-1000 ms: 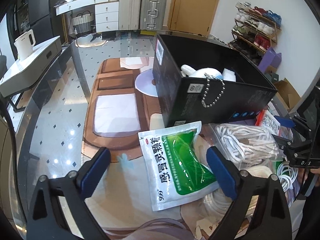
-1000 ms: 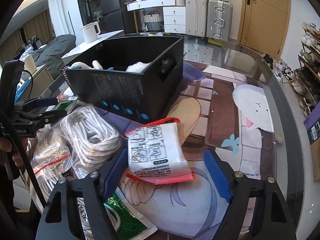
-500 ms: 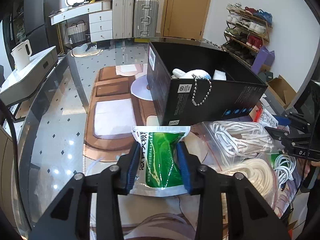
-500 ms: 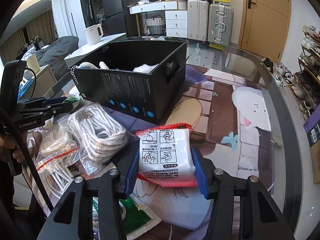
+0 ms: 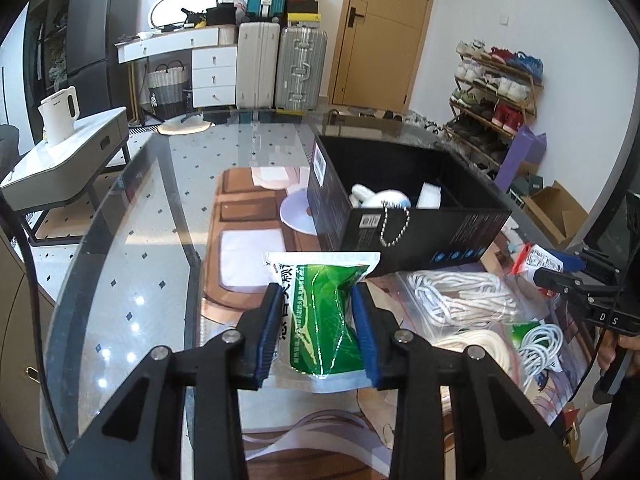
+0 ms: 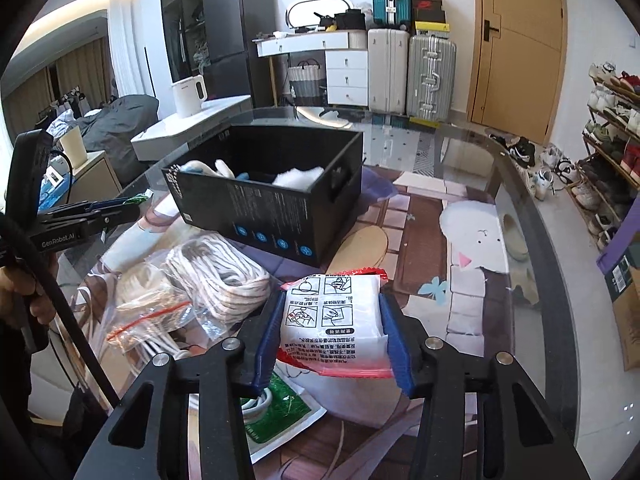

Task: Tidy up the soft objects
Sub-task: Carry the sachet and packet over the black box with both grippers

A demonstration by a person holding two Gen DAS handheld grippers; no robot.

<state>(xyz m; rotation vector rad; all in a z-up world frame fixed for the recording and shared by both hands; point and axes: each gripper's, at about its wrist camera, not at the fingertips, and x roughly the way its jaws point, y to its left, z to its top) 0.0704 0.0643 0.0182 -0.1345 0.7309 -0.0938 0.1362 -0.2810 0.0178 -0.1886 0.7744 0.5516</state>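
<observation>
My left gripper point(image 5: 317, 304) is shut on a green and white medicine pouch point(image 5: 320, 312) and holds it above the table, in front of the black box point(image 5: 408, 232). My right gripper point(image 6: 332, 320) is shut on a white packet with red edges point(image 6: 334, 320), lifted off the table in front of the same box point(image 6: 272, 208). The box holds a white plush toy point(image 5: 380, 198) with a ball chain over its rim, and white padding point(image 6: 296, 178).
Bags of white rope point(image 5: 460, 296) point(image 6: 216, 280) and cables point(image 5: 540, 350) lie on the printed mat on the glass table point(image 5: 132, 248). Another green pouch point(image 6: 280, 404) lies under the right gripper. Each view shows the other hand-held gripper at its edge.
Both grippers closed, the left on the green pouch and the right on the white packet, and have lifted them off the table.
</observation>
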